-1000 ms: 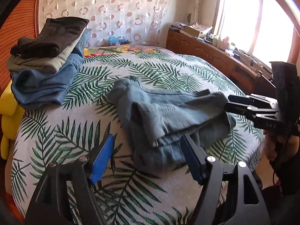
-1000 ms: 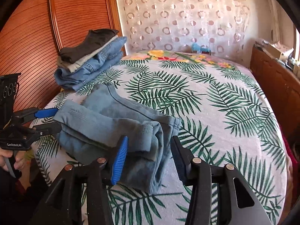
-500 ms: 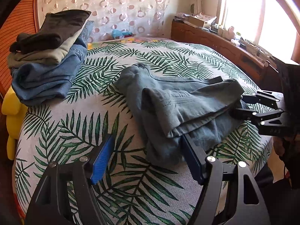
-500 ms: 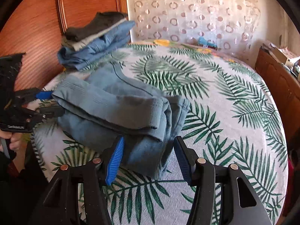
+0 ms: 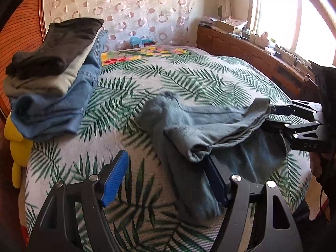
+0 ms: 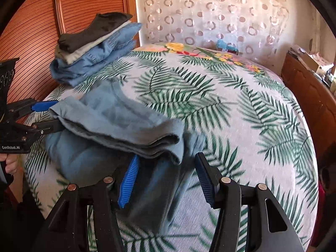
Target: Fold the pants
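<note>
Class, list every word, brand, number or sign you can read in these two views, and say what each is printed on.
"GenRobot.AI": white print on the left gripper body, right wrist view.
"DAS", faint: on the right gripper body, left wrist view.
Pale round marks on the black plate above the left gripper: unreadable.
Nothing legible on the pants.
</note>
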Available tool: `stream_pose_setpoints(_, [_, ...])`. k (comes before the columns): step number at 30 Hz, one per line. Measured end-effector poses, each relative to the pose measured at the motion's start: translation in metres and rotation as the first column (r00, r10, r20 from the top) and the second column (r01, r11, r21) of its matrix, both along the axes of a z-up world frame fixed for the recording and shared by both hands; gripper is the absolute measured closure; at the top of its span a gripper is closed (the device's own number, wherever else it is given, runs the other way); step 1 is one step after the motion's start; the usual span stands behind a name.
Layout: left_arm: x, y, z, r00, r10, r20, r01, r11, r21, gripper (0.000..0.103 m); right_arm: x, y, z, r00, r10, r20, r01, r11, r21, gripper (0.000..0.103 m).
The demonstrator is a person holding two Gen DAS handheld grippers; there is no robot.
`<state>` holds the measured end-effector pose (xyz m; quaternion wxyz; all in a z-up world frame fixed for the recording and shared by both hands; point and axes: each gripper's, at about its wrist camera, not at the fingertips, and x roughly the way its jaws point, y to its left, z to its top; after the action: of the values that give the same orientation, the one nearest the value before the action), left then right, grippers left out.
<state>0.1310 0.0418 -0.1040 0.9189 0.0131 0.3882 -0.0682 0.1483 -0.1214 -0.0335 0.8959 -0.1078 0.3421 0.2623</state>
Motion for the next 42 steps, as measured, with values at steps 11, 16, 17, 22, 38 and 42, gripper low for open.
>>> stream_pose_setpoints(11, [0.036,0.007,-0.004,0.999,0.052,-0.006,-0.052,0.999,0.011,0.030,0.047,0.001,-0.001,0.997,-0.083,-0.009,0.083,0.996,0.028,0.046])
stream_pose_setpoints(16, [0.022,0.005,0.000,0.999,0.040,0.011,-0.040,0.999,-0.016,0.030,0.038,-0.009,0.001,0.999,-0.036,-0.009,0.037,0.997,0.075,0.047])
stream_pose_setpoints(17, [0.018,0.004,0.001,0.999,0.034,0.014,-0.034,0.999,-0.016,0.032,0.035,-0.010,0.000,0.999,-0.030,-0.011,0.031,0.997,0.074,0.047])
stream_pose_setpoints(22, [-0.004,-0.003,0.004,1.000,-0.004,0.029,0.005,0.999,-0.033,0.036,0.015,-0.015,0.000,1.000,0.002,-0.007,-0.001,0.996,0.086,0.047])
stream_pose_setpoints(38, [-0.048,-0.021,0.001,0.998,-0.063,0.028,0.065,0.996,-0.062,0.038,-0.051,-0.039,-0.015,0.999,0.037,-0.011,-0.036,0.995,0.089,0.047])
stream_pose_setpoints(42, [-0.050,-0.024,-0.002,0.998,-0.066,0.019,0.067,0.996,-0.062,0.038,-0.058,-0.042,-0.018,0.999,0.032,-0.018,-0.030,0.996,0.087,0.047])
